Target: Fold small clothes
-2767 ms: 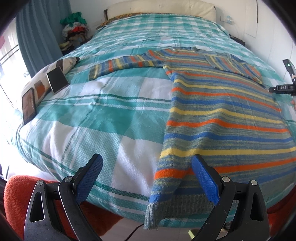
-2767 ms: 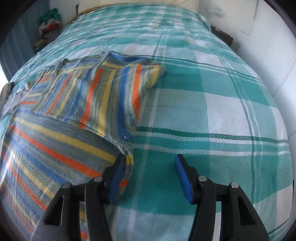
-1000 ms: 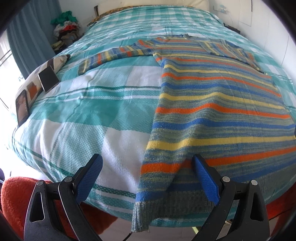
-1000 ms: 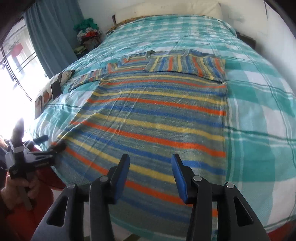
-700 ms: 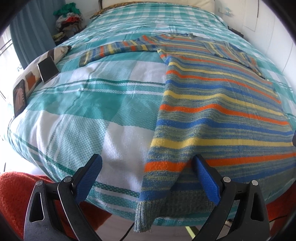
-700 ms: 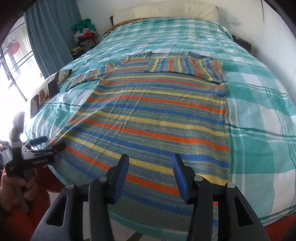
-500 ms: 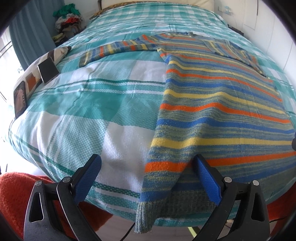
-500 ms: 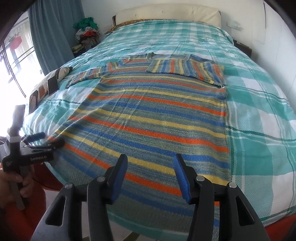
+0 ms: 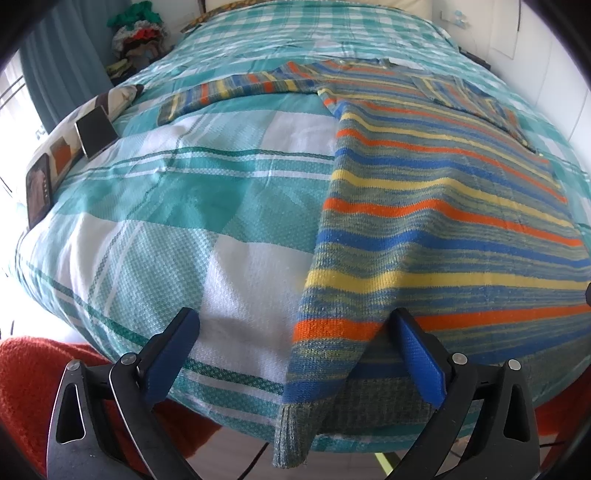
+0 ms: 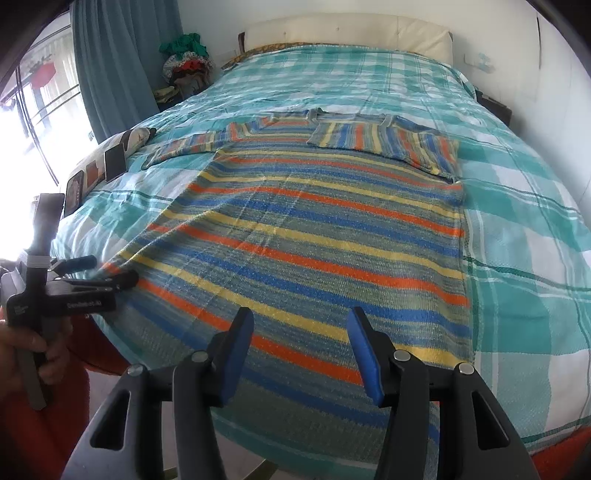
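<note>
Right now my left gripper (image 9: 295, 350) is spread wide at the near edge of the bed (image 9: 155, 206), holding nothing; the sweater's near left hem corner sits between its blue pads, one pad (image 9: 417, 354) over the knit, the other over bare bedspread. Whether either pad touches the cloth I cannot tell. My right gripper (image 10: 301, 350) has its fingers parted too, empty, pointing at the hem a little in from the sweater's right side.

The striped sweater (image 10: 314, 236) lies flat along the bed, hem draped over the near edge, neck toward the headboard (image 10: 347, 31). Its right sleeve (image 10: 384, 144) is folded across the chest; its left sleeve (image 9: 236, 90) stretches straight out toward the left edge of the bed.

Along that left edge lies a patterned pillow (image 9: 110, 101), with a phone (image 9: 96, 129) and a second dark device (image 9: 37, 194) resting on it. From the right wrist camera I see my own hand (image 10: 26, 354) gripping the left tool's handle.
</note>
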`<state>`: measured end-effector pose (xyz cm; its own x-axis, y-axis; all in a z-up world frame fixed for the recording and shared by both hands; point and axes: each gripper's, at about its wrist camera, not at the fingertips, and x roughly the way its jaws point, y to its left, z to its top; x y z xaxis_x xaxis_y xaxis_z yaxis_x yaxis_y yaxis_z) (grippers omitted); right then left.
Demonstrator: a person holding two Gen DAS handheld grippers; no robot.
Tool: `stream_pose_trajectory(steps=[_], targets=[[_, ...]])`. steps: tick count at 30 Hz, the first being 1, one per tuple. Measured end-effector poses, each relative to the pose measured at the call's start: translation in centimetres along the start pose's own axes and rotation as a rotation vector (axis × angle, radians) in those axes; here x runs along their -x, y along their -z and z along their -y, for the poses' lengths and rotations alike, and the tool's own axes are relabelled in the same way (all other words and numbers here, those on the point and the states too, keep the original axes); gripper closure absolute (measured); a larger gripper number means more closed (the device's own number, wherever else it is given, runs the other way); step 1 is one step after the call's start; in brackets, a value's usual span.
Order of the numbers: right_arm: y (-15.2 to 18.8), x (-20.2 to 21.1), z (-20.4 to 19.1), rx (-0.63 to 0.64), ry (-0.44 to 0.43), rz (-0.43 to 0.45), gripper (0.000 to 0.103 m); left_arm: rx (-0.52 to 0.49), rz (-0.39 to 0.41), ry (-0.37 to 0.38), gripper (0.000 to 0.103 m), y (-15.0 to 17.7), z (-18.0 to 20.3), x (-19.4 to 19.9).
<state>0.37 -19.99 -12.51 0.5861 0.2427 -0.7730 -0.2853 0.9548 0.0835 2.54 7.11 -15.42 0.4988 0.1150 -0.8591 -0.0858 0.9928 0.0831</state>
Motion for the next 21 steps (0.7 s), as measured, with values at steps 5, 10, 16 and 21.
stream_pose_trajectory(steps=[5, 10, 16, 21], targets=[[-0.4, 0.4, -0.3, 0.006, -0.003, 0.027, 0.047, 0.005, -0.010, 0.011, 0.000, 0.0, -0.2, -0.2], [-0.5, 0.7, -0.8, 0.025, -0.009, 0.042, 0.046, 0.007, -0.012, 0.015, 0.000, 0.0, -0.2, -0.2], [-0.8, 1.1, -0.9, 0.029, -0.016, 0.066, 0.045, 0.031, -0.030, 0.040, 0.001, -0.4, -1.0, 0.9], [-1.0, 1.4, -0.7, 0.023, -0.024, 0.086, 0.045, 0.077, -0.015, 0.132, 0.001, -3.4, -2.7, 2.8]])
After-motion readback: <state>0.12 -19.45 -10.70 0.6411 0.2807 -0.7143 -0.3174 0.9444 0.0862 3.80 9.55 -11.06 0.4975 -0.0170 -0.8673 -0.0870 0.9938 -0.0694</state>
